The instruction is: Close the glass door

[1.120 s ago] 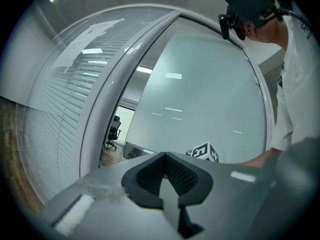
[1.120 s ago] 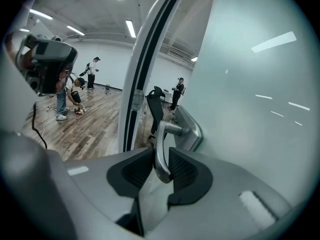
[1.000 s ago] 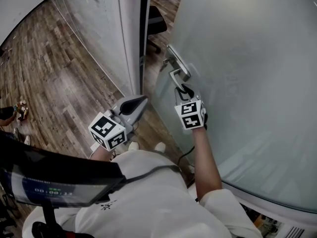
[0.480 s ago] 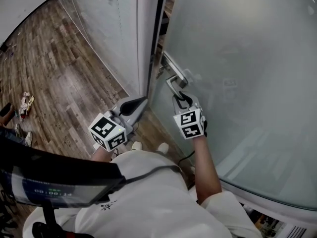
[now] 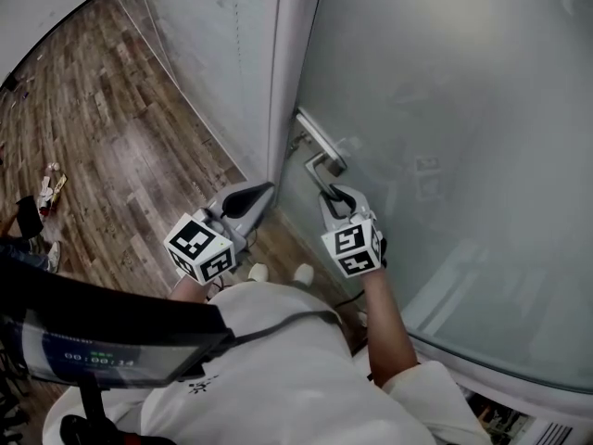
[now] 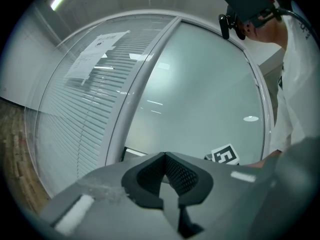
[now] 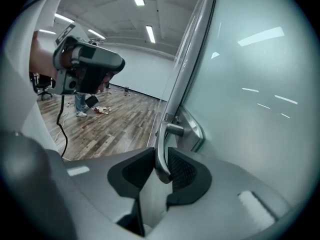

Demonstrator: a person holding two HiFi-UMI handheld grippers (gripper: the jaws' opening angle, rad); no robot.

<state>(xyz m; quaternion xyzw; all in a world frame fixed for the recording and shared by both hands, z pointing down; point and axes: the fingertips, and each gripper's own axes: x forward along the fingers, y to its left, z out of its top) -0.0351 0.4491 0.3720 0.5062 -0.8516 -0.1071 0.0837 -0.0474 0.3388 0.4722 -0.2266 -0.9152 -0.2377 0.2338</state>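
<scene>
- The door handle is a silver lever on a long metal plate, fixed at the left edge of the frosted glass door; everything below is placed from it.
- Right gripper: just below the handle in the head view, reaching up to it; its jaws have just been closing and now clamp the lever's free end. In the right gripper view the lever runs down between the two dark pads and touches both.
- Left gripper: left of the handle and a little lower, apart from it and from the door; its jaws are together with nothing between them. The left gripper view shows the ribbed pads meeting at the tips.
- Frame post: white, upright, immediately left of the handle; the door's edge lies right beside it, with only a thin dark slit showing below the handle. Whether the latch has caught cannot be told.
- Glass wall with blinds: beyond the post, further left of the handle; a printed sheet is stuck high on it.
- Wooden floor: spreads out left of and below the handle.
</scene>
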